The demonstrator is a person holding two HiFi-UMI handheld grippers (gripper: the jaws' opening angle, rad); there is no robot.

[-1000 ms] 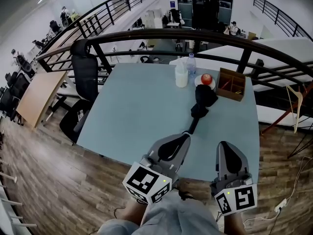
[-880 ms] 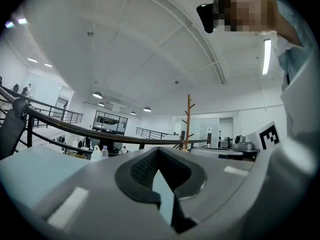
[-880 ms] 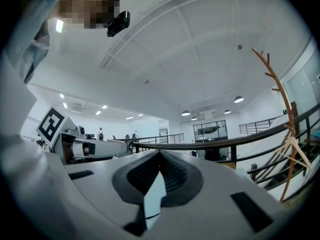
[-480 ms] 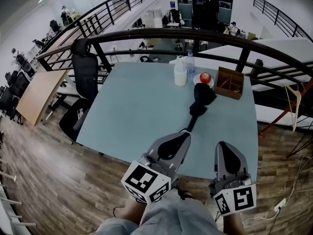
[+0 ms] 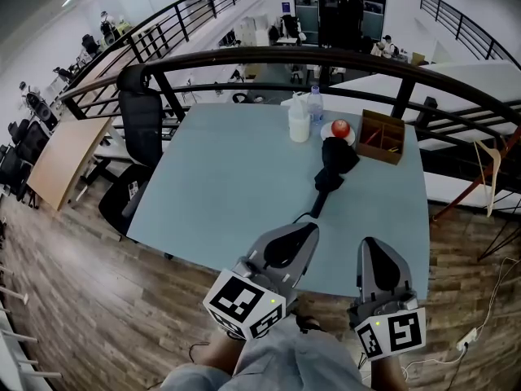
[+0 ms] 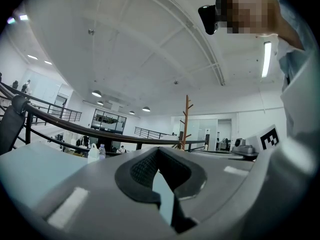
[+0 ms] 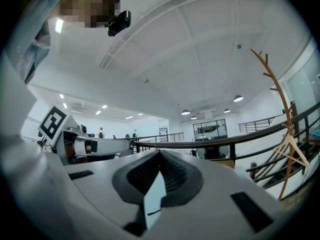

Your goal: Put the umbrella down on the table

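A folded black umbrella (image 5: 332,169) lies on the pale blue table (image 5: 228,186), its canopy end toward the far right and its slim handle pointing at me. Both grippers hover at the table's near edge, short of the handle and apart from it. My left gripper (image 5: 304,229) is shut with nothing in it; in its own view the left gripper (image 6: 159,150) shows its pads closed together. My right gripper (image 5: 375,241) is also shut and empty, to the right of the handle; in its own view the right gripper (image 7: 160,154) shows its tips meeting.
At the table's far side stand a white jug (image 5: 299,125), a clear water bottle (image 5: 316,104), a red apple on a plate (image 5: 340,128) and a wooden box (image 5: 384,138). A black office chair (image 5: 143,125) sits at the left. A dark railing (image 5: 269,55) runs behind the table.
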